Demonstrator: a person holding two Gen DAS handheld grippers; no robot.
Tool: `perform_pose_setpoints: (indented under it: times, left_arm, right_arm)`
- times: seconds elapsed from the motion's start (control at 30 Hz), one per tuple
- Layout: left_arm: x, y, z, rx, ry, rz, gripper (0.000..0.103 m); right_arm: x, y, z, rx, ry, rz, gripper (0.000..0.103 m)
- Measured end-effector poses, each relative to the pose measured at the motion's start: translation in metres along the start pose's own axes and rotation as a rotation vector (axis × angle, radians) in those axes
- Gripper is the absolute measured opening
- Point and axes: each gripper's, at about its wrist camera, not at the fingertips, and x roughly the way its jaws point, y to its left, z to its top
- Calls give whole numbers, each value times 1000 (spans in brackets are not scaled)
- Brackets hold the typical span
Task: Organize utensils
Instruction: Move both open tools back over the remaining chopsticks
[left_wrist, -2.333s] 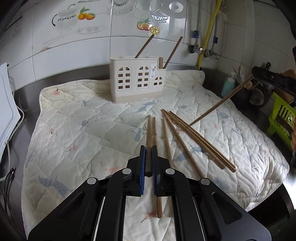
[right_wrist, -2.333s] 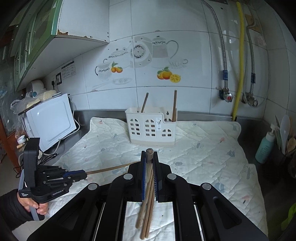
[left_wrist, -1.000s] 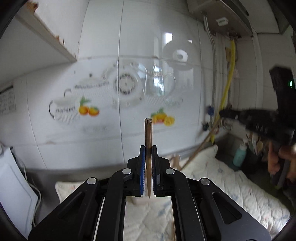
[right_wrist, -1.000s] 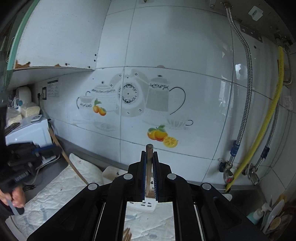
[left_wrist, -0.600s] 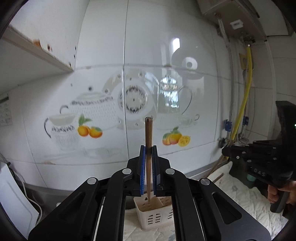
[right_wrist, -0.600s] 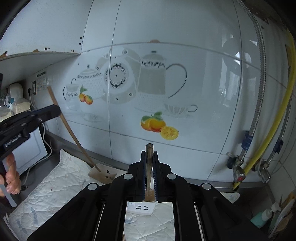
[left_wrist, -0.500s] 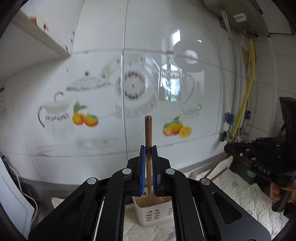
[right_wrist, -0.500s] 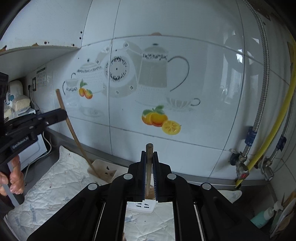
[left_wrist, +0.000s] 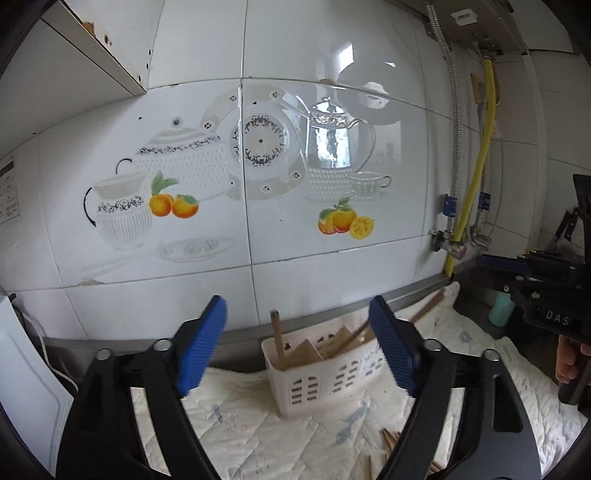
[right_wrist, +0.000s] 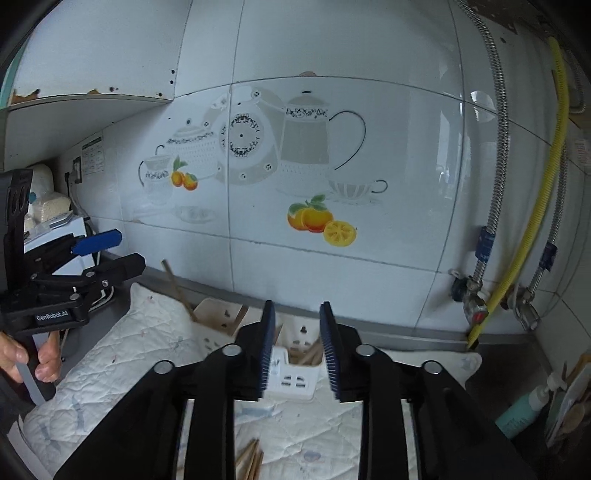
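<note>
A white plastic utensil holder (left_wrist: 325, 380) stands on the quilted cloth (left_wrist: 258, 424) by the tiled wall. Wooden chopsticks (left_wrist: 277, 339) stand in it, one upright at its left, others leaning right. My left gripper (left_wrist: 297, 347) is open and empty, above and in front of the holder. My right gripper (right_wrist: 297, 343) is open and empty, right above the holder (right_wrist: 295, 376), where chopsticks (right_wrist: 310, 352) lie in a compartment. More chopsticks (right_wrist: 251, 459) lie loose on the cloth below. Each gripper shows in the other's view.
A white appliance (left_wrist: 22, 398) stands at the left. Yellow and metal hoses (right_wrist: 532, 221) with valves run down the wall at the right. A teal bottle (right_wrist: 524, 410) and other utensils stand at the far right. A cupboard hangs at the upper left.
Both grippers have opened and let go of their chopsticks, which now stand in the holder. Both have stayed above the holder.
</note>
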Motion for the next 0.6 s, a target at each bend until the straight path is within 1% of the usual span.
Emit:
perform_pose_setpoints:
  times: [0.03, 0.07, 0.1, 0.17, 0.27, 0.33, 0.43, 0.6]
  left_arm:
    - [-10, -3, -5, 16, -6, 14, 83]
    - [-17, -6, -8, 27, -7, 16, 88]
    - [-25, -9, -15, 38, 3, 4, 92]
    - [-39, -13, -30, 45, 34, -28, 94]
    - [-56, -19, -56, 53, 72, -19, 95]
    - [-67, -20, -79, 30, 115, -44, 95]
    - [-82, -24, -109, 41, 130, -16, 96]
    - [-100, -30, -162, 5, 202, -97, 96]
  right_arm:
    - [-8, 2, -7, 0, 3, 2, 34]
    - [-13, 5, -13, -1, 7, 3, 34]
    - [-22, 8, -24, 0, 11, 4, 34]
    - [-33, 13, -40, 9, 27, 12, 34]
    - [-52, 21, -71, 29, 44, 28, 34]
    - [-62, 28, -93, 32, 61, 27, 34]
    - [-76, 39, -127, 37, 89, 22, 35]
    - [-91, 50, -178, 79, 133, 10, 35]
